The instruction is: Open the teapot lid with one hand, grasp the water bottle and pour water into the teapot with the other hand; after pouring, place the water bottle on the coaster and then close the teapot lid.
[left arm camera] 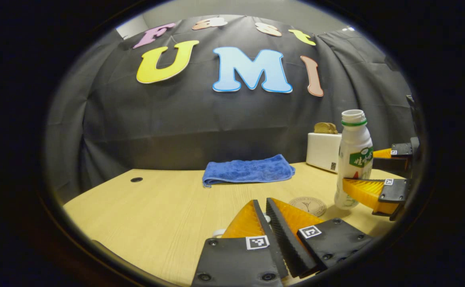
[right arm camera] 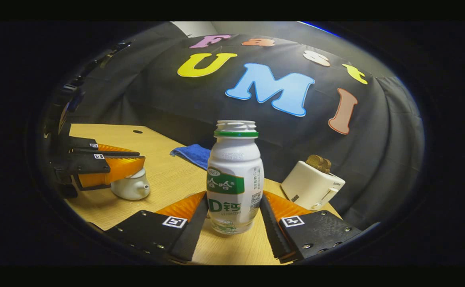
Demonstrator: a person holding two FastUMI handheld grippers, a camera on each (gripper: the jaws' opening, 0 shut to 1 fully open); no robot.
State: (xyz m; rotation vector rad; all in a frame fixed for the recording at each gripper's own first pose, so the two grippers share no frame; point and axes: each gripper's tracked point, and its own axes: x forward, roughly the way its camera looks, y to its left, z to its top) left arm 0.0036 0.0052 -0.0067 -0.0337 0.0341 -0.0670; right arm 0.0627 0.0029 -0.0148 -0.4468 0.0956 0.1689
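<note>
wooden table (right arm camera: pixel 164 181), water bottle (right arm camera: pixel 235 179) upright between right claw (right arm camera: pixel 234 207) fingers, clamped on it, beside coaster (left arm camera: pixel 307 205). left claw (left arm camera: pixel 265 209) nearly together at teapot (right arm camera: pixel 130 187) lid; grip unclear.

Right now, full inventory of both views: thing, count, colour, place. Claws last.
Water bottle: 1, white with green neck ring and label, uncapped, upright on the table between the right claw's fingers.
Teapot: 1, white, on the table under the left claw.
Coaster: 1, tan, round, on the table beside the bottle.
Towel: 1, blue, folded, at the table's far edge.
Toaster: 1, white, brown toast in its slot, far right of the table.
Table: 1, light wood.
Left claw: nearly closed over the teapot's top.
Right claw: fingers on either side of the bottle; contact unclear.
</note>
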